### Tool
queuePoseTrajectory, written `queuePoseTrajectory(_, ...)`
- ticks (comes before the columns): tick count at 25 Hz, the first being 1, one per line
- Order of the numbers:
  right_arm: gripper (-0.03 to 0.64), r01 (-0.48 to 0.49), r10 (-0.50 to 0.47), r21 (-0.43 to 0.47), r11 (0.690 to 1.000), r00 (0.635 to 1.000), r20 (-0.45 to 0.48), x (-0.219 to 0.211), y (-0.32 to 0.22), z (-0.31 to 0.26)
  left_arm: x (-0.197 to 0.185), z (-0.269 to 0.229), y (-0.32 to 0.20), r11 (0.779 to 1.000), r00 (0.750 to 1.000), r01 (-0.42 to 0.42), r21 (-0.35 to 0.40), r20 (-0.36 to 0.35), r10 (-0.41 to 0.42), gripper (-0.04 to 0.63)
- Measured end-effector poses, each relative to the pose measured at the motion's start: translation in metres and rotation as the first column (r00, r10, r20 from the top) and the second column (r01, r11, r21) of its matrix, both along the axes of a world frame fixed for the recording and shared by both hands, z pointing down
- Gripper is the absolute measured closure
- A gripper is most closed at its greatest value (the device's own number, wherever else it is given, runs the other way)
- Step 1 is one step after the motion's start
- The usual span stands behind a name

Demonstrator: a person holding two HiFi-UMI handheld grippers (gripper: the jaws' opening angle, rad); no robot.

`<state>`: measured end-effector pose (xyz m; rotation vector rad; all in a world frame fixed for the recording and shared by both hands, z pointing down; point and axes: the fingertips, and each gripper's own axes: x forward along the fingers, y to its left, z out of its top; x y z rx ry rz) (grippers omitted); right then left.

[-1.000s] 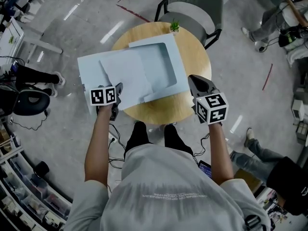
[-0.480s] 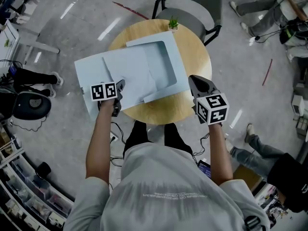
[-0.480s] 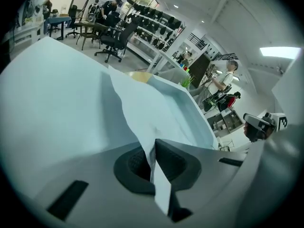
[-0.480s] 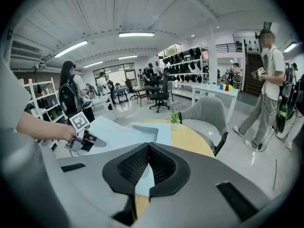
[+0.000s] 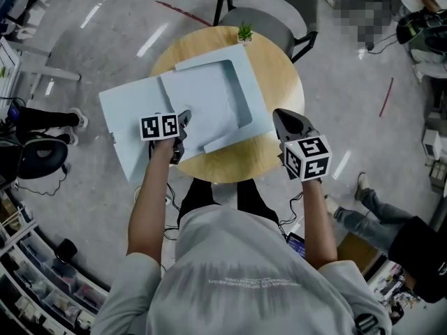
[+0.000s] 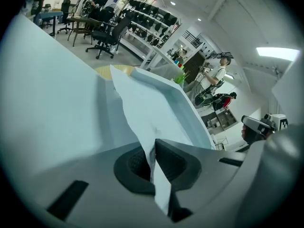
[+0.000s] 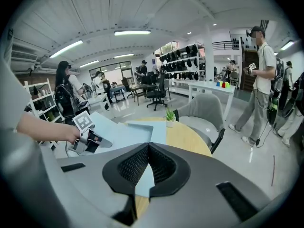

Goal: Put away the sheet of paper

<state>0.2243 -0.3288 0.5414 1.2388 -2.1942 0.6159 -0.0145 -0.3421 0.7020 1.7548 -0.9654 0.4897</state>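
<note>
A potted plant [image 5: 244,32] and grey chair [image 5: 269,12] stand beyond the open folder [image 5: 126,128] on the round wooden table [image 5: 281,82]. The sheet of paper [image 5: 206,107] lies in its tray, with its long axis running away from the left gripper [image 5: 184,119], which pinches its near edge (the right gripper [image 5: 278,114], jaws pressed together, is beside the folder). The floor is shiny grey.

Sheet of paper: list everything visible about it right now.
The sheet of paper is thin, plain and pale blue-white, close to the box's colour. Its near edge is pinched in the shut left gripper. From there it runs, slightly bowed, over the open box on the round wooden table. Whether its far end touches the box floor is unclear.
</note>
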Motion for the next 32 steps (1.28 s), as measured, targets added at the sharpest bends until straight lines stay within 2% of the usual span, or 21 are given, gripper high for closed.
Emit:
queuePoseTrajectory(7, 0.589, -0.034, 0.034, -0.021, 0.999, 0.999, -0.004, 0.019, -0.001, 0.006, 0.031, 0.002, -0.016, 1.0, 1.0, 0.009, 0.007, -0.024, -0.008, 0.576)
queuePoseTrajectory(20, 0.589, -0.064, 0.064, -0.034, 0.997, 0.998, -0.001, 0.044, 0.003, 0.009, 0.083, 0.005, -0.027, 0.999, 0.994, 0.024, -0.025, -0.103, -0.027, 0.575)
queuePoseTrajectory(29, 0.589, -0.091, 0.091, -0.04, 0.995, 0.996, -0.008, 0.064, 0.021, 0.011, 0.098, 0.012, -0.024, 1.0, 0.997, 0.006, -0.018, -0.082, -0.007, 0.574)
queuePoseTrajectory(30, 0.589, -0.094, 0.094, -0.038, 0.995, 0.996, -0.009, 0.066, 0.023, 0.01, 0.097, 0.012, -0.023, 1.0, 0.997, 0.002, -0.015, -0.075, -0.003, 0.554)
queuePoseTrajectory(32, 0.589, -0.102, 0.101, -0.033, 0.994, 0.995, -0.009, 0.07, 0.025, 0.007, 0.095, 0.009, -0.022, 1.0, 0.998, -0.002, -0.009, -0.058, 0.001, 0.454)
